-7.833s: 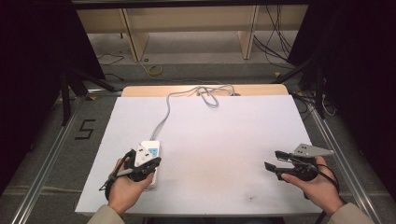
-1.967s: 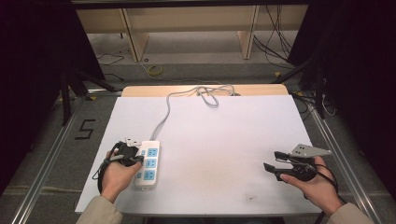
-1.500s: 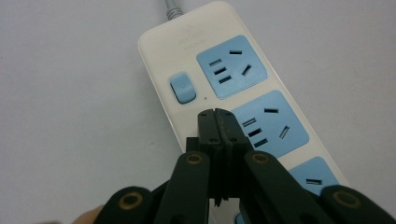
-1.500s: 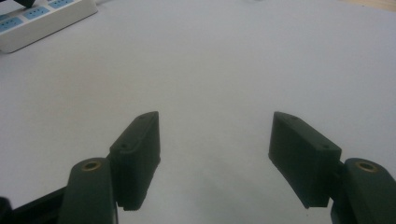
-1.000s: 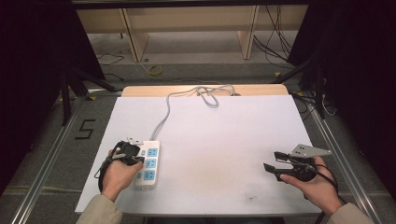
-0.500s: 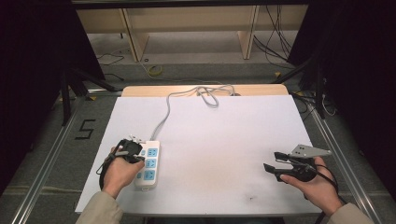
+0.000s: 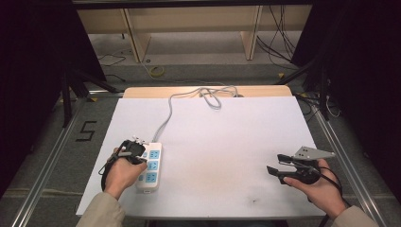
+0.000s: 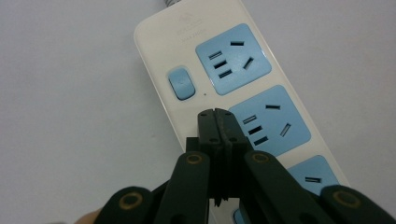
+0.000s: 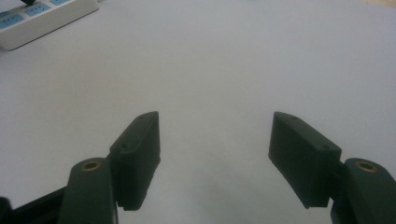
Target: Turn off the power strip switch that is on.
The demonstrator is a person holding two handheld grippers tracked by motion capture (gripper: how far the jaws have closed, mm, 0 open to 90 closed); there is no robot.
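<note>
A white power strip (image 7: 150,166) with blue sockets lies near the table's front left, and its grey cord (image 7: 166,116) runs to the far edge. My left gripper (image 7: 134,147) is shut with nothing between its jaws. In the left gripper view its tips (image 8: 217,114) hover over the power strip (image 8: 156,42), just below the blue rocker switch (image 8: 181,84) and beside the second socket (image 8: 266,119). My right gripper (image 7: 275,168) is held open and empty at the front right, above bare table (image 9: 215,135). The power strip (image 9: 46,16) also lies far off in the right gripper view.
The white table top (image 7: 227,137) lies between the two hands. The cord coils (image 7: 210,94) at the far edge on a wooden strip (image 7: 142,91). A wooden shelf frame (image 7: 250,42) and loose cables (image 7: 279,42) stand on the floor beyond.
My left gripper was over the strip, drew off to its left, and has now edged back up and right onto its switch end. The right gripper has stayed put.
</note>
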